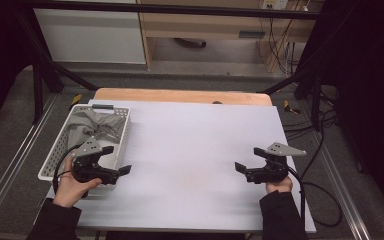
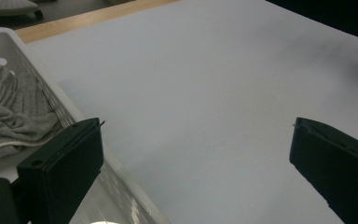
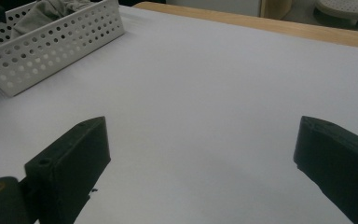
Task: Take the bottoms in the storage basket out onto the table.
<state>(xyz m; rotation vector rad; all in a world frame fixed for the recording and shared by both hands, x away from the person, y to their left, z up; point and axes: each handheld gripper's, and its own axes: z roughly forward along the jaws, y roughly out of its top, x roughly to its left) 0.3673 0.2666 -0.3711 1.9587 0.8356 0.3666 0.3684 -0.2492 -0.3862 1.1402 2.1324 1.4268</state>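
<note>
Nothing picked up yet: grey cloth (image 1: 94, 126) lying in white basket (image 1: 56, 150), left gripper (image 1: 115, 160) and right gripper (image 1: 247, 159) spread wide, empty.

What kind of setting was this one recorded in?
Probably a lab or workshop recording station: a table under a white cover inside a black metal frame, loose cables on the floor behind, and a perforated white basket of grey cloth.
</note>
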